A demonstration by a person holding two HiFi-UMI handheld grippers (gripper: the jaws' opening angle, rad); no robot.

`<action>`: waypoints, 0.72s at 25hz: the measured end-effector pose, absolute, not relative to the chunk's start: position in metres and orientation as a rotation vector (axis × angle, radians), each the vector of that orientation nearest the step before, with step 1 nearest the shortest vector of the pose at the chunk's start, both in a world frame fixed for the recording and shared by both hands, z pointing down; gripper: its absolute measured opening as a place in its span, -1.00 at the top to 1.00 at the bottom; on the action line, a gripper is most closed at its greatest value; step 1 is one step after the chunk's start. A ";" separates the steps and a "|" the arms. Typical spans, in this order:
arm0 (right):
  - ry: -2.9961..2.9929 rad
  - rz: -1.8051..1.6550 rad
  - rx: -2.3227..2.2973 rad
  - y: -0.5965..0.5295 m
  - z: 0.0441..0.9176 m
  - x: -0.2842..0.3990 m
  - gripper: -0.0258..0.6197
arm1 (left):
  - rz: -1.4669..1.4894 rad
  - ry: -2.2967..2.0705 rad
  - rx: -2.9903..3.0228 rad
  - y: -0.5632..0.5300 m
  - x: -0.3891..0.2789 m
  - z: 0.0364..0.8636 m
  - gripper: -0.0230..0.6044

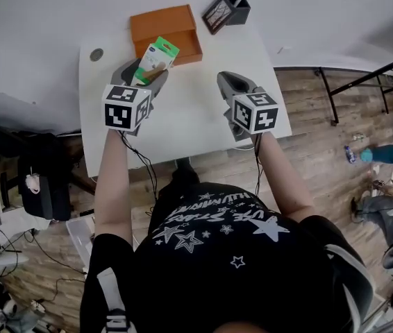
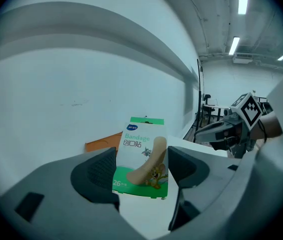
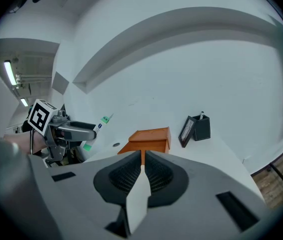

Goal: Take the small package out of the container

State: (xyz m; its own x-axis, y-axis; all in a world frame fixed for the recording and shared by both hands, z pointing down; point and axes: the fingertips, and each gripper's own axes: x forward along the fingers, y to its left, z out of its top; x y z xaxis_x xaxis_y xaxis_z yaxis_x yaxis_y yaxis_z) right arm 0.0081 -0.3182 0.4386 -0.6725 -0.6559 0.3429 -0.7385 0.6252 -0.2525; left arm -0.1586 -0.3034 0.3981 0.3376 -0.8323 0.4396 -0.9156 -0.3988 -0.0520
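The small package is a white and green bandage pack. My left gripper is shut on it and holds it upright above the white table, just in front of the orange container. In the right gripper view the pack shows edge-on in the left gripper. My right gripper hovers over the table's right part, jaws closed together with nothing between them. The orange container lies beyond its jaws.
A black pen holder with a small framed card stands at the table's far right corner. A round dark disc lies near the far left corner. White walls border the table; wooden floor and desk legs lie to the right.
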 end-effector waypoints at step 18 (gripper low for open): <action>-2.635 0.516 1.107 -0.202 0.446 0.057 0.75 | 0.415 -1.732 2.231 -0.153 -0.134 0.410 -0.19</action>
State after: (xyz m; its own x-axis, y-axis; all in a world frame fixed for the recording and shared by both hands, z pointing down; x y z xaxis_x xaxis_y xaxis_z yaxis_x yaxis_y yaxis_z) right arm 0.0573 -0.2022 0.4463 -0.6852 -0.6404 0.3470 -0.7240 0.6511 -0.2278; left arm -0.1340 -0.1527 0.4105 0.2376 -0.8877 0.3943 -0.9700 -0.2380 0.0489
